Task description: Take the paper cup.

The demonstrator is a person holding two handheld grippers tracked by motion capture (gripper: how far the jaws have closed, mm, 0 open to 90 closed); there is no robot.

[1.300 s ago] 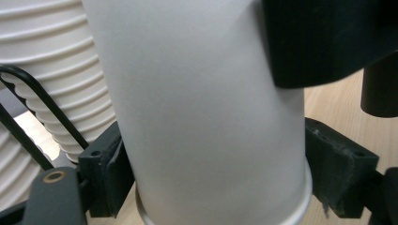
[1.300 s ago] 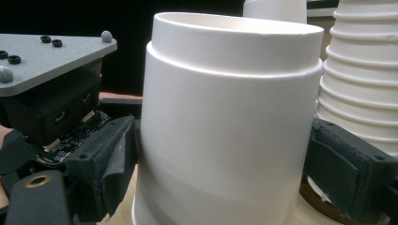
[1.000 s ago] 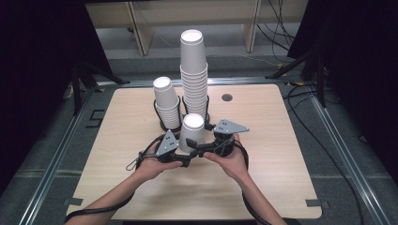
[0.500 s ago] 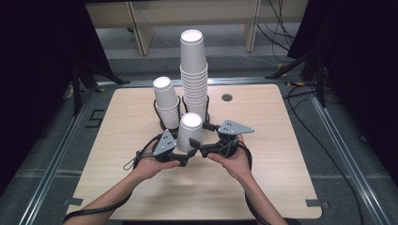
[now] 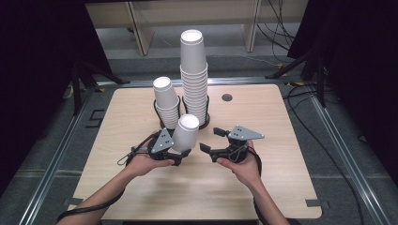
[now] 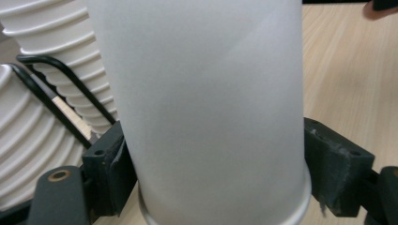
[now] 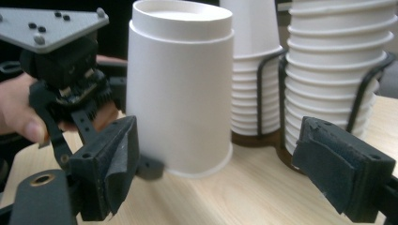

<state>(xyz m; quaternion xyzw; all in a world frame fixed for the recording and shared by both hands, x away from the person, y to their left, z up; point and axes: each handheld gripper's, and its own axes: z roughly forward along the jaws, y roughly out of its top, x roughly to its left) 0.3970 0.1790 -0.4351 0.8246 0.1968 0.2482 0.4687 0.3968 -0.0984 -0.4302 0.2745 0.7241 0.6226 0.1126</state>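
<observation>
My left gripper [image 5: 180, 154] clamps smooth white paper cup [image 5: 186, 133], upside-down on woodgrain table [image 5: 281, 178] | my right gripper [image 5: 210, 139] gapes, nothing held, jaws narrowed slightly | ribbed cup stacks [image 5: 195, 79] behind in black wire holders [image 5: 206, 110]

Two white cup stacks [image 5: 194, 75] in black wire holders [image 5: 205, 123], wooden table [image 5: 281, 187].

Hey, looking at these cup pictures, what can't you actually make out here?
- Left gripper view: the held cup fills the middle; its closed top end is cut off by the upper edge, and it hides most of the table behind.
- High view: the bases of the short stack and tall stack sit inside black wire holders, so the cup count is unclear.
- Right gripper view: the tall stack's top is cut off by the upper edge.
</observation>
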